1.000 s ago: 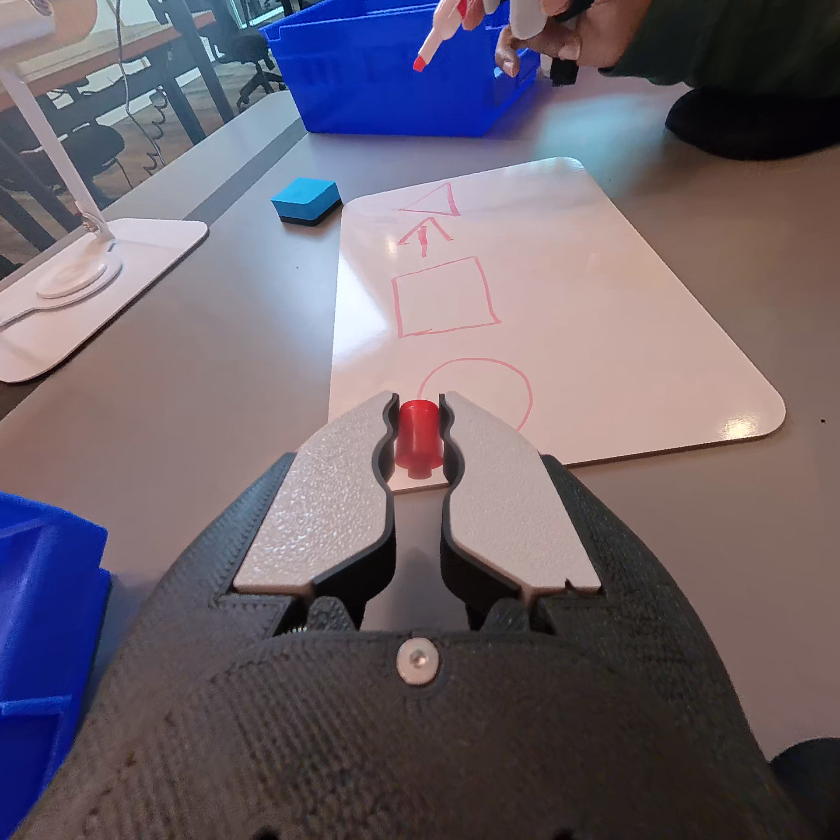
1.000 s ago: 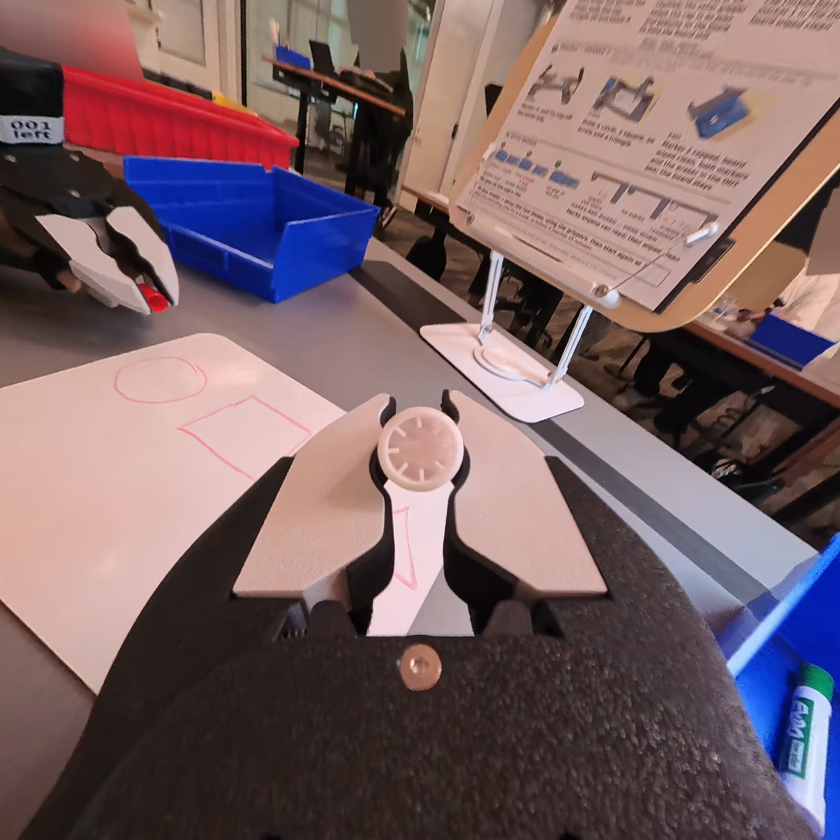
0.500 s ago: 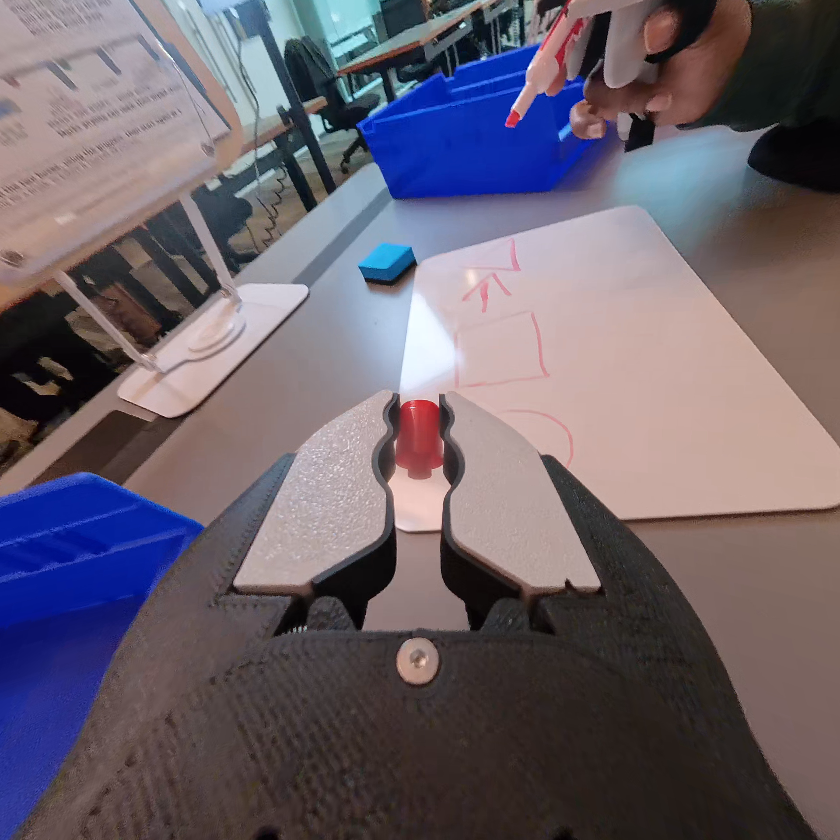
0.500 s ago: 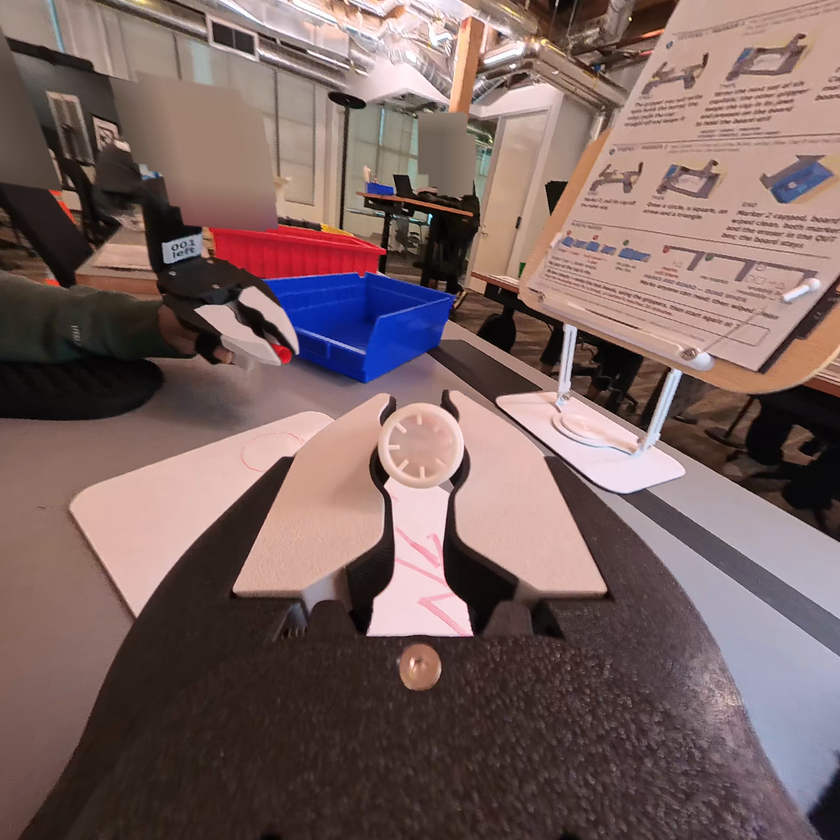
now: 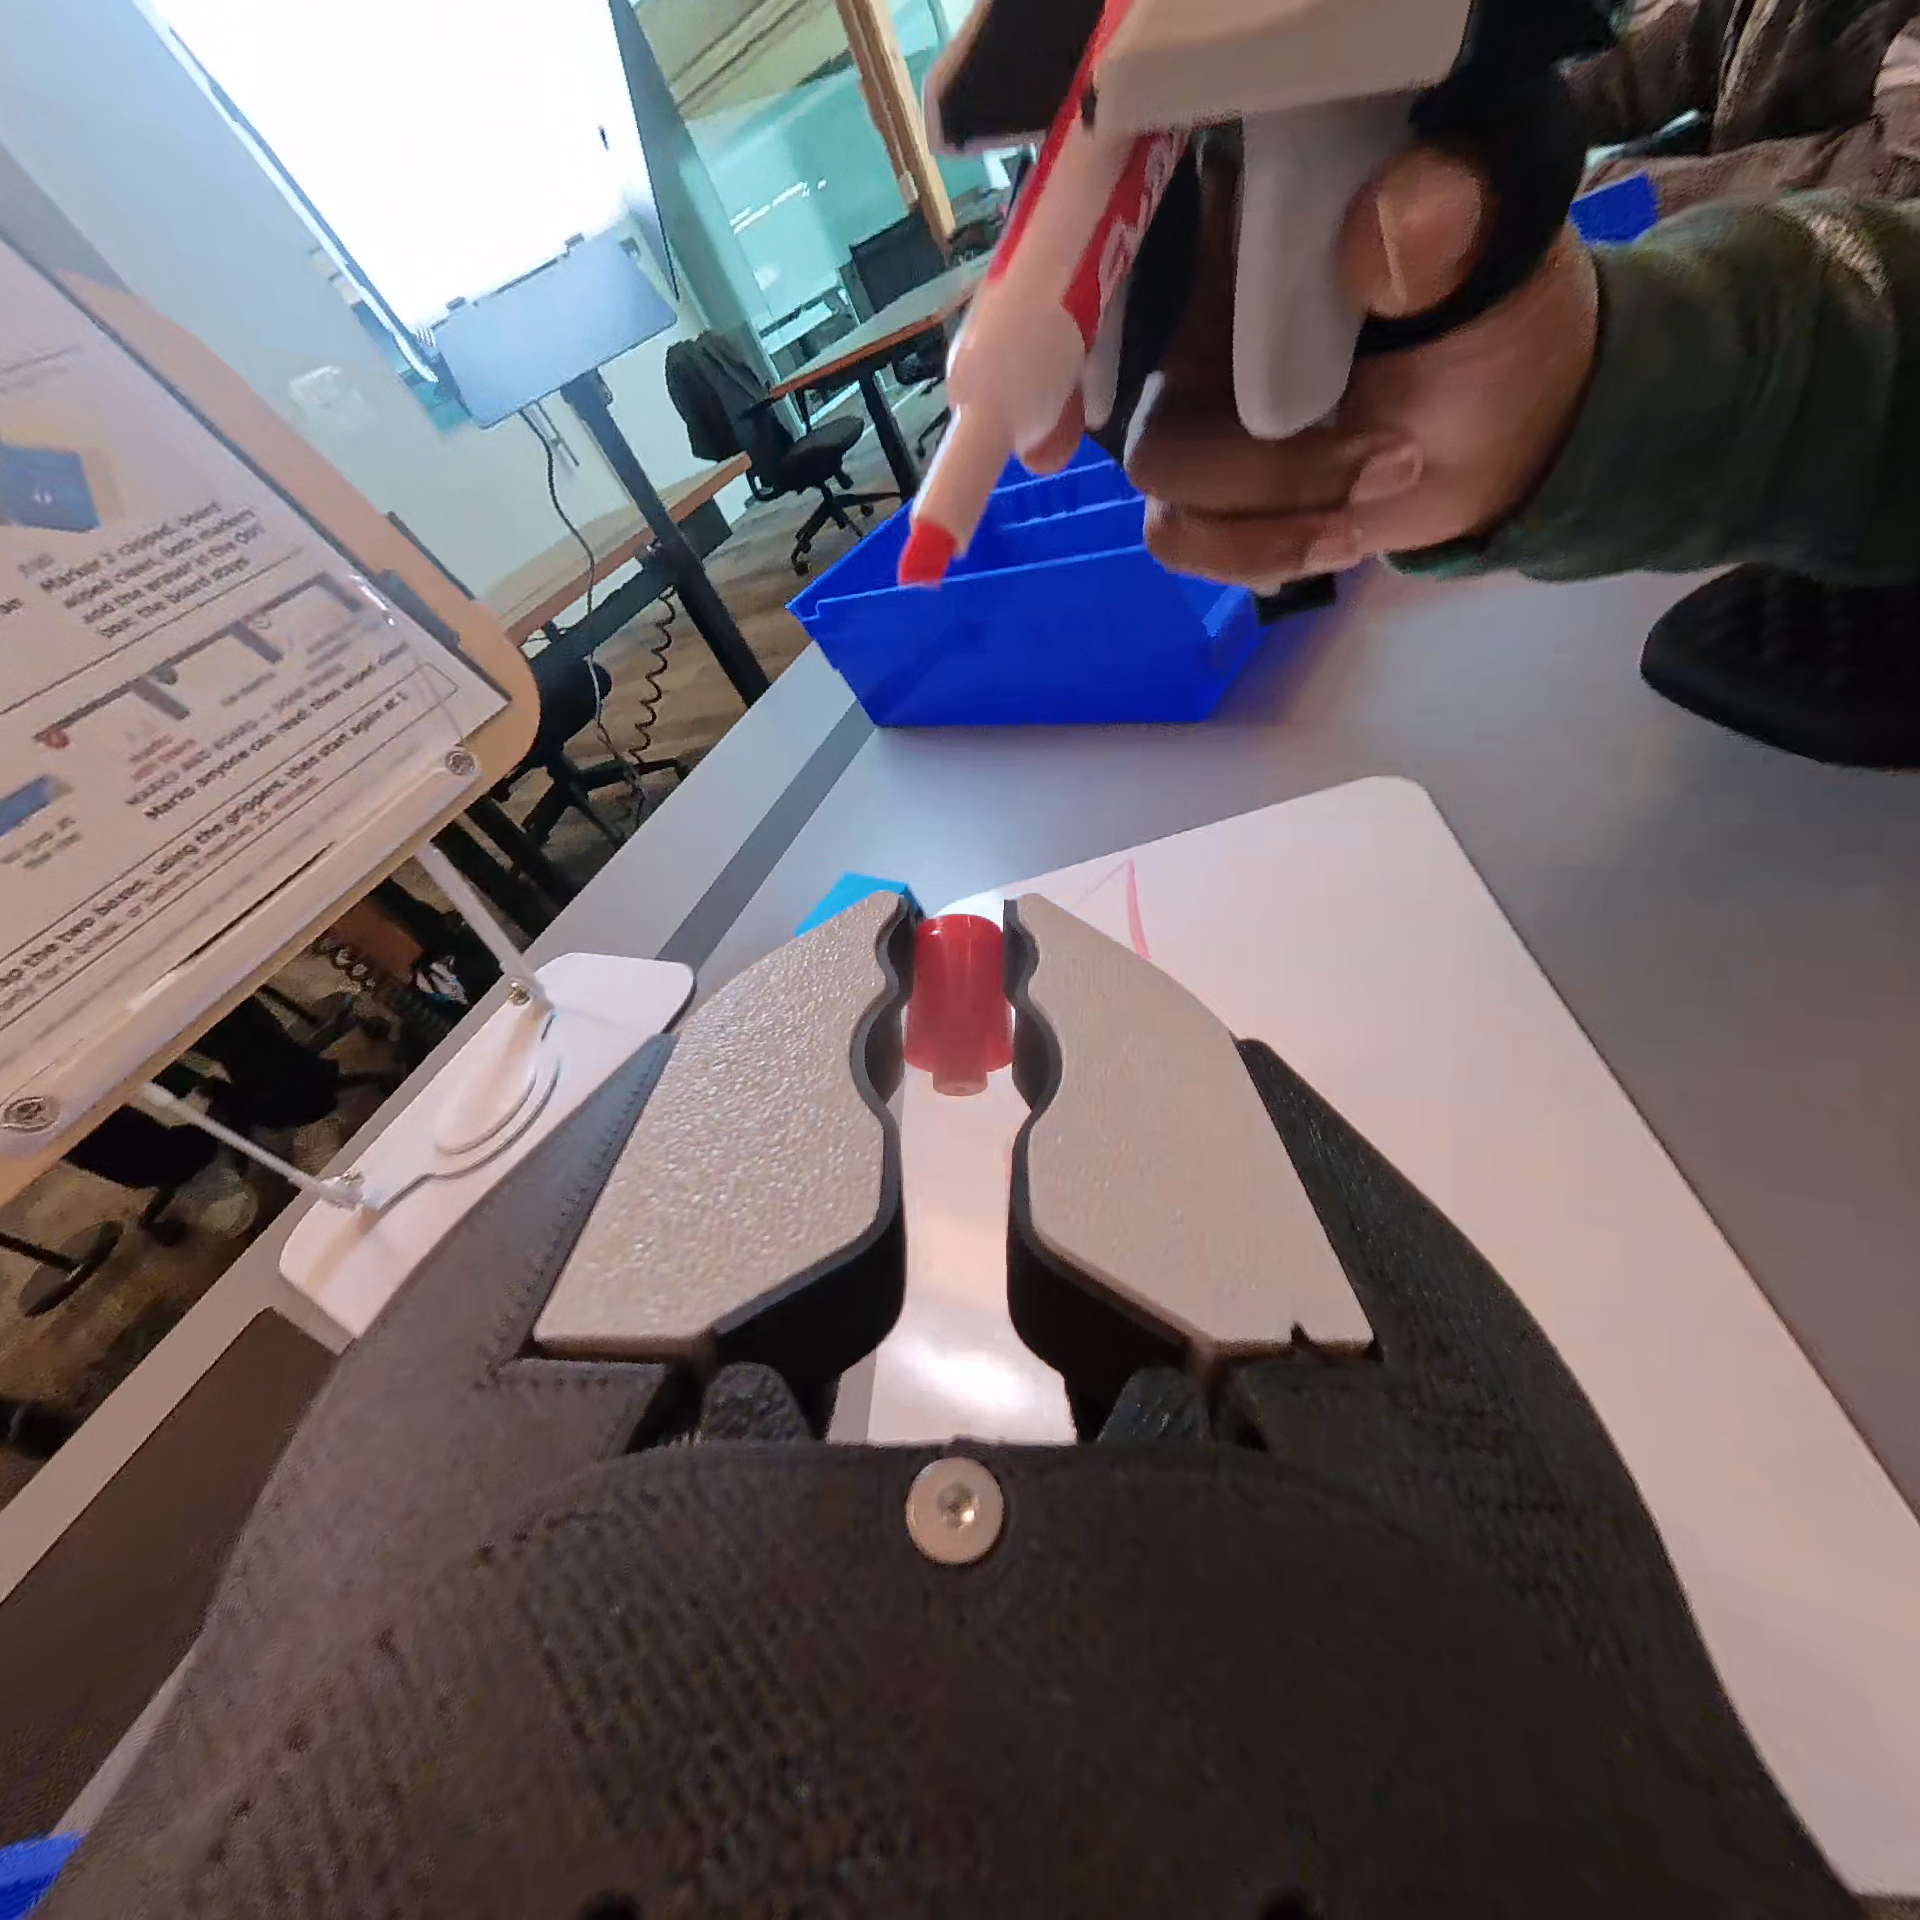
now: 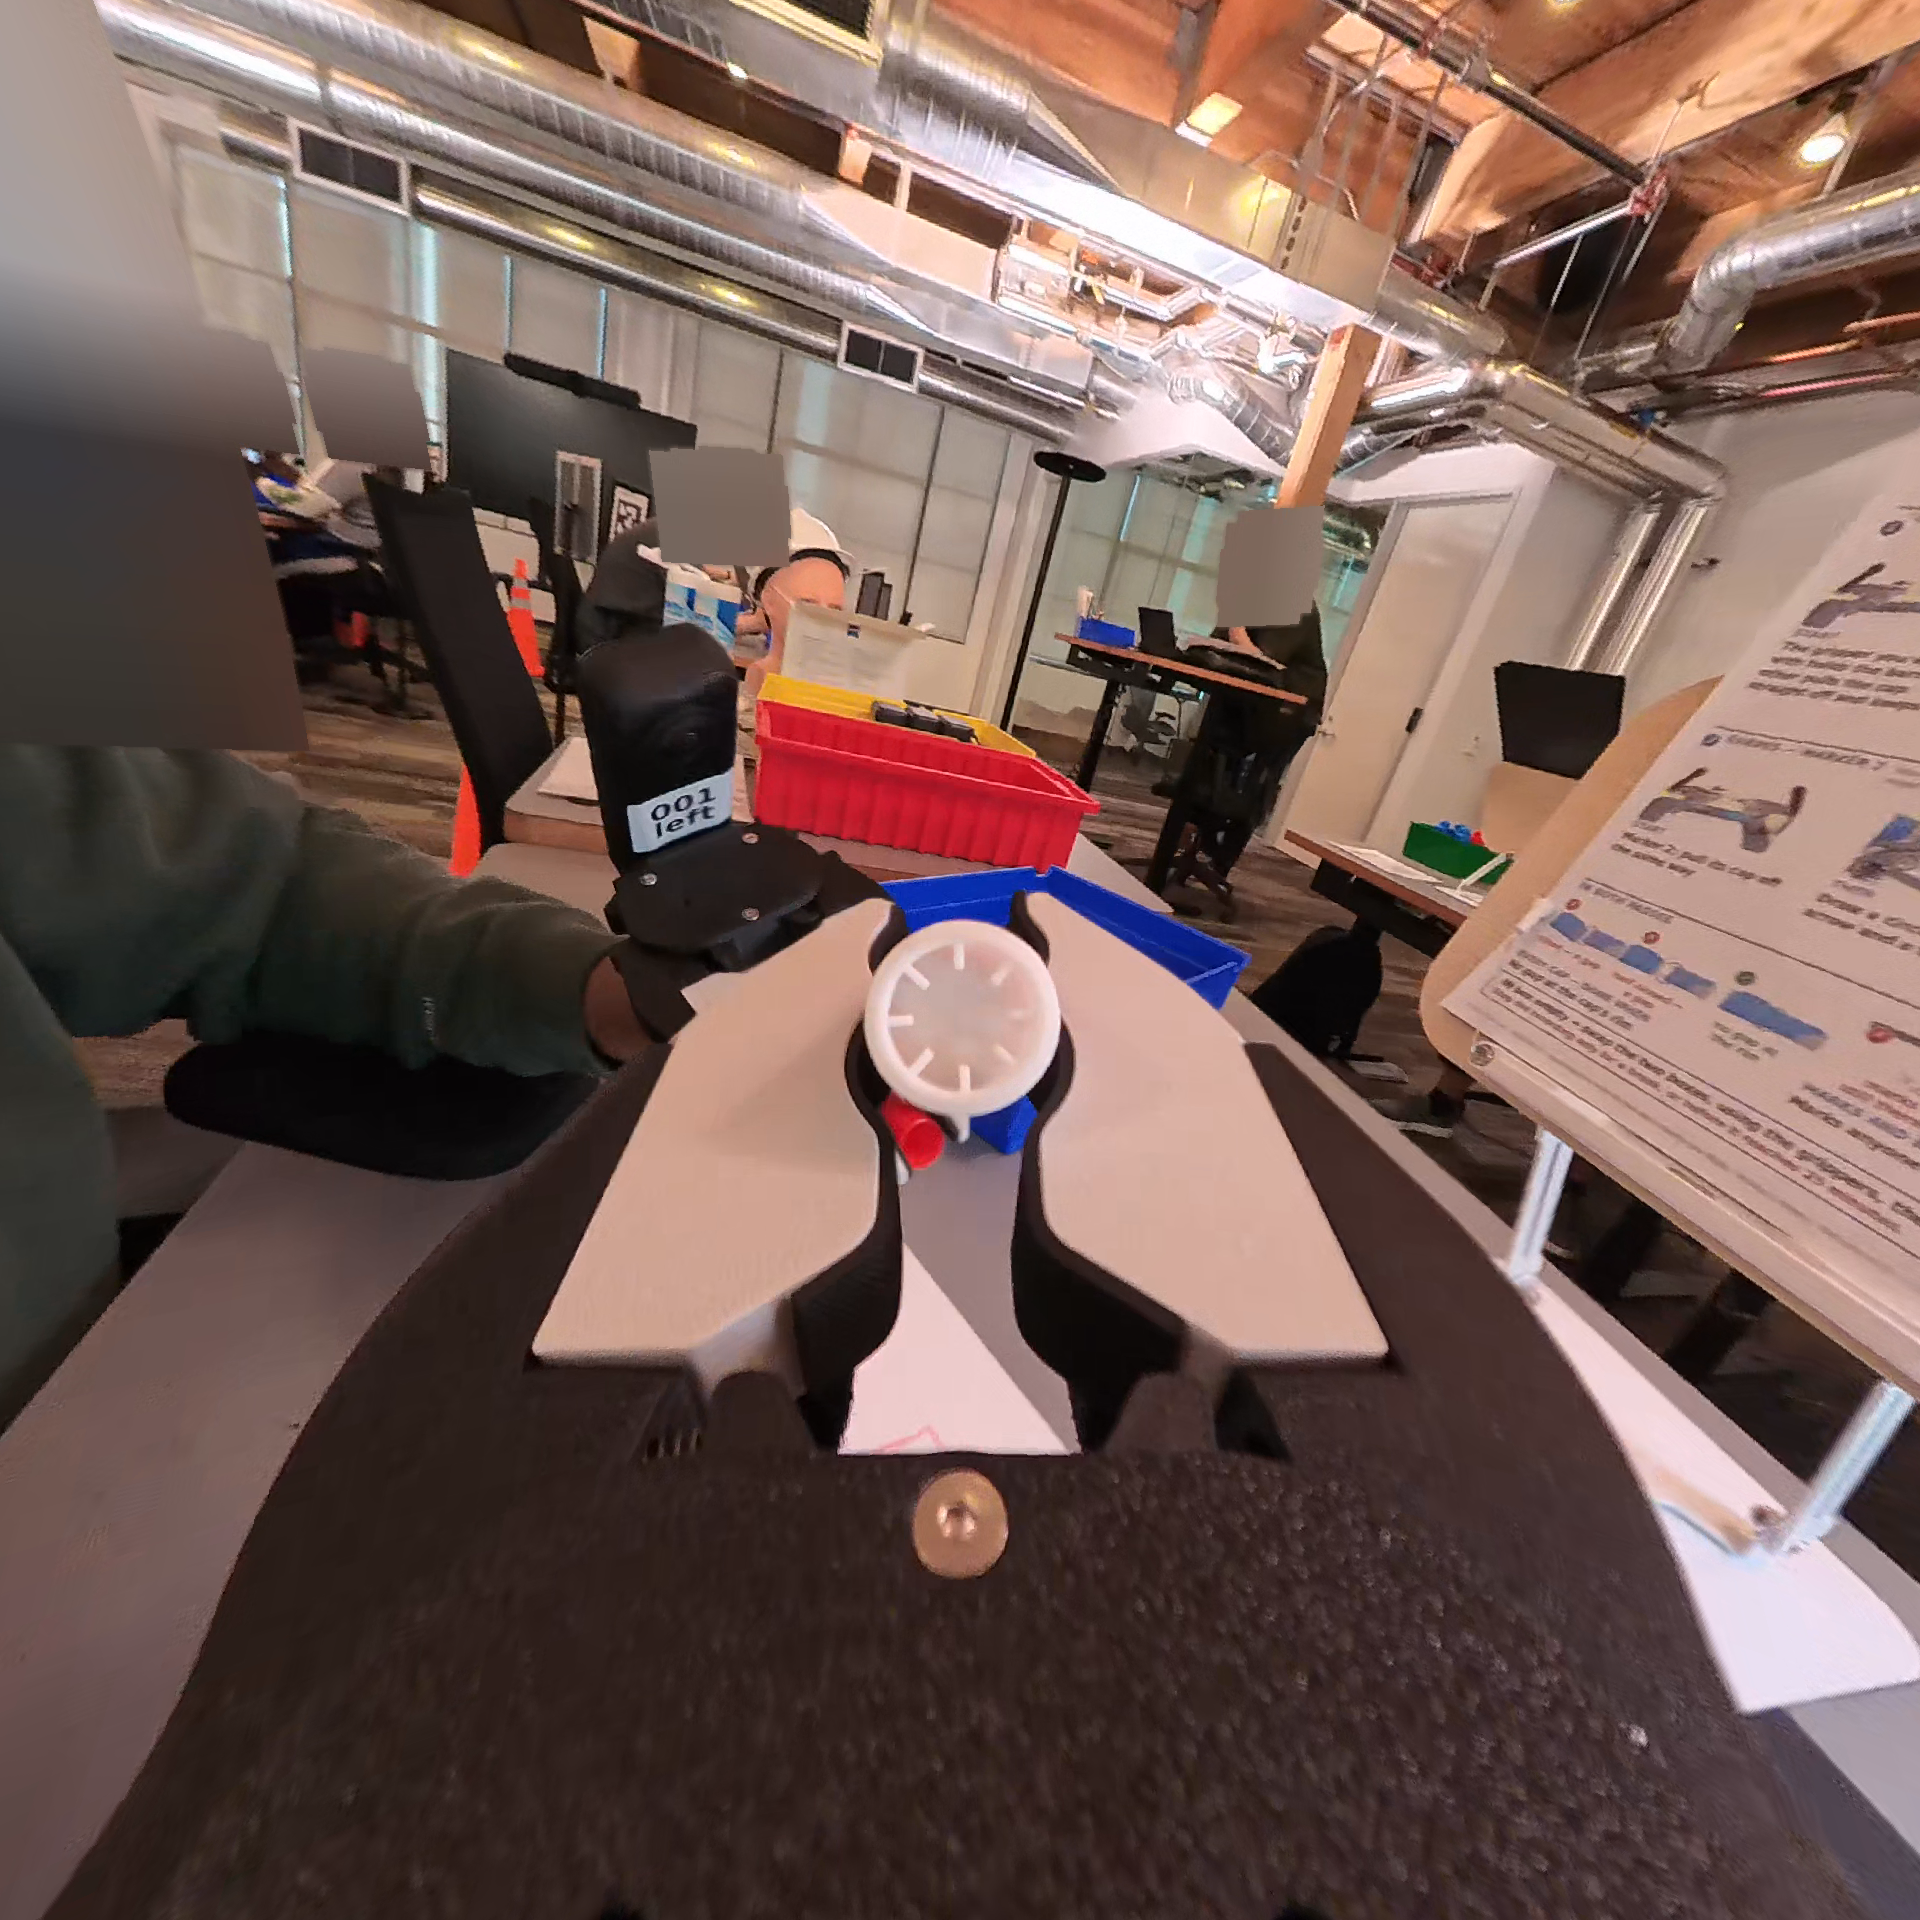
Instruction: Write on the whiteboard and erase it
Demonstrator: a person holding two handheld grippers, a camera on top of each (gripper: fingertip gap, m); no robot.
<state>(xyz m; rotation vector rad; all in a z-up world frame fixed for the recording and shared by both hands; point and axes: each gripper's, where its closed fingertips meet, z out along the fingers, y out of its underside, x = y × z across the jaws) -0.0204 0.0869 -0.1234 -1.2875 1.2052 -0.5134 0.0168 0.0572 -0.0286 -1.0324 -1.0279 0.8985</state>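
Left gripper [image 5: 957,1023]: your jaws are closed on the red marker cap [image 5: 956,1001], held above the whiteboard's near edge.
Right gripper [image 6: 961,1023]: your fingers are clamped on the marker [image 5: 1039,312], white butt end toward the camera; its red tip points down over the table's far side.
Whiteboard [image 5: 1455,1091]: flat on the grey table [image 5: 1714,727], faint red marks near its far-left corner.
Eraser [image 5: 852,896]: blue, just off the whiteboard's far-left corner.
Blue bin [image 5: 1039,644]: at the table's far edge.
Instruction stand [image 5: 208,623]: along the table's left edge.
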